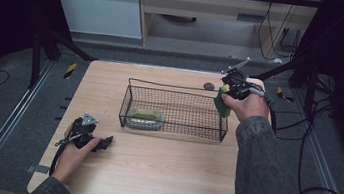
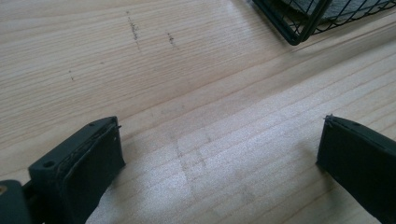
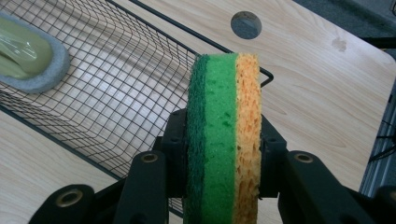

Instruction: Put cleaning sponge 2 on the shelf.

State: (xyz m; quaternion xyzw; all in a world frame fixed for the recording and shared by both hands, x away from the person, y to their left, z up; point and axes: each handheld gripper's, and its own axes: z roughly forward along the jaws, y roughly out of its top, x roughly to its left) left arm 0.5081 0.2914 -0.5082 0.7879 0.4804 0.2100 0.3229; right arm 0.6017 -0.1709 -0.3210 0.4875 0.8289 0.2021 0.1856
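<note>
R gripper clamps green-and-yellow sponge upright, long axis vertical, at wire basket right end, likely just outside rim. Basket floor lies left and below. L gripper rests on table, jaws wide, empty, farther off.

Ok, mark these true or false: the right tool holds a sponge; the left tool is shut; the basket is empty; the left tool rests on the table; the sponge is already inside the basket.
1. The right tool holds the sponge: true.
2. The left tool is shut: false, its jaws stand wide apart over bare wood.
3. The wire basket is empty: false, a yellow-green item on a grey pad lies at its left end.
4. The left tool rests on the table: true.
5. The sponge is inside the basket: false, it is held at the basket's right end.
</note>
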